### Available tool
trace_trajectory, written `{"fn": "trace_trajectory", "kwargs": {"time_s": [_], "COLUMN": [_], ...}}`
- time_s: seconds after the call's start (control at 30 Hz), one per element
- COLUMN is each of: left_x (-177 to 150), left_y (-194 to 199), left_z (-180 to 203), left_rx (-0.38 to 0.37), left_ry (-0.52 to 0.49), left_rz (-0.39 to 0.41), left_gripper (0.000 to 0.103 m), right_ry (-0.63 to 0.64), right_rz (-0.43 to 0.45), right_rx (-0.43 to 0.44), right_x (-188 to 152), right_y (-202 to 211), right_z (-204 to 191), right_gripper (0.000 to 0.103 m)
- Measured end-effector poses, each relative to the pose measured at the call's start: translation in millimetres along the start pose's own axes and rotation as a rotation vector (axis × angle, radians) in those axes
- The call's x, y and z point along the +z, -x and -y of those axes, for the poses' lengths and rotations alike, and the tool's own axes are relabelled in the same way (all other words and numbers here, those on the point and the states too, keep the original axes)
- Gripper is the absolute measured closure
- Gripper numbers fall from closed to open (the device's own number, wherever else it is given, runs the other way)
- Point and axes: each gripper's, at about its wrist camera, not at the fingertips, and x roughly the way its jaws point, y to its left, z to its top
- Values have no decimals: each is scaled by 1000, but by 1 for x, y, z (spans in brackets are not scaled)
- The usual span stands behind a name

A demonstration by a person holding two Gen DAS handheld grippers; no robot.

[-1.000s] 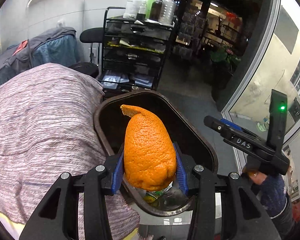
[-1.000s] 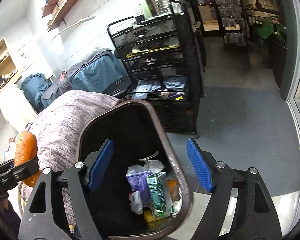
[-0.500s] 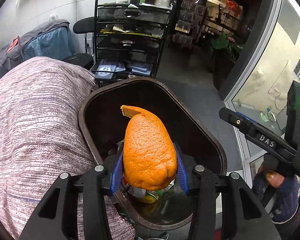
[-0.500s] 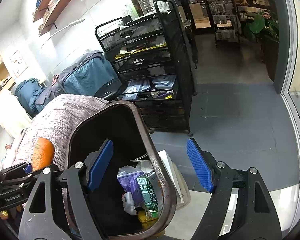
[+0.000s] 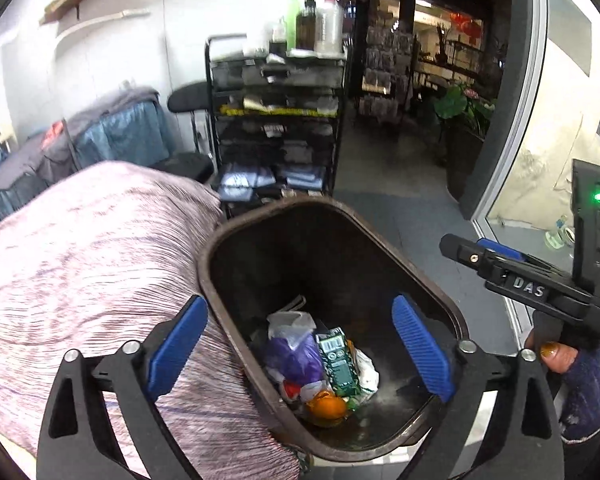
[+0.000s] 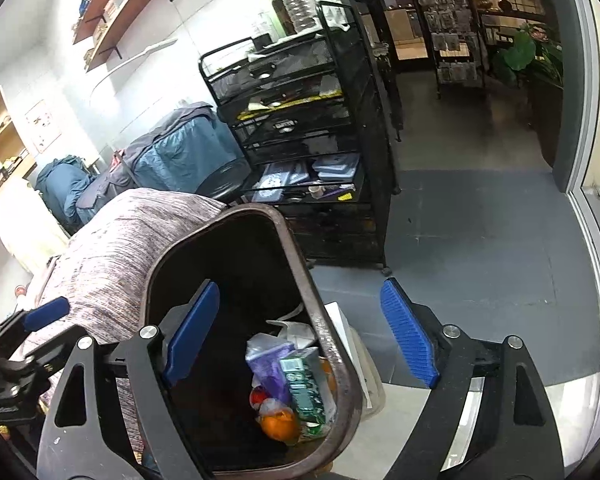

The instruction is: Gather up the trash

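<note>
with the left gripper [image 5: 298, 350] poised over the brown bin [image 5: 416, 264], its jaws have just been opening and now stand wide w/ nothing between them. orange peel [image 5: 327, 407] lies at the bin bottom, beside a green carton [image 5: 337, 360], purple wrapper [image 5: 292, 356] & white plastic [image 5: 367, 368]. right gripper [image 6: 300, 340] also gapes wide, empty, hovering at the bin rim. judged progress: this piece is binned; whether more trash remains elsewhere can't be told, as no loose litter shows on the grey floor [image 6: 480, 248].
</note>
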Motion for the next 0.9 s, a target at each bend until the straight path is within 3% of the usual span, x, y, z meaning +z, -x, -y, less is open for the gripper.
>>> {"fn": "trace_trajectory", "kwargs": {"time_s": [0.33, 0.63, 0.9], "left_x": [-11, -30, -55], "left_y": [59, 105, 135], "left_z": [-24, -64, -99], "left_rx": [87, 213, 320], "left_ry": [63, 145, 230], "left_rz": [135, 212, 253], "left_gripper": [6, 6, 6], "right_ry": [86, 174, 324], "right_rz": [79, 157, 179], "right_rx": [101, 190, 200], "right_x": [-1, -18, -41], "right_y": [21, 43, 57], "right_z": [-45, -105, -163], "right_gripper": [17, 15, 6]}}
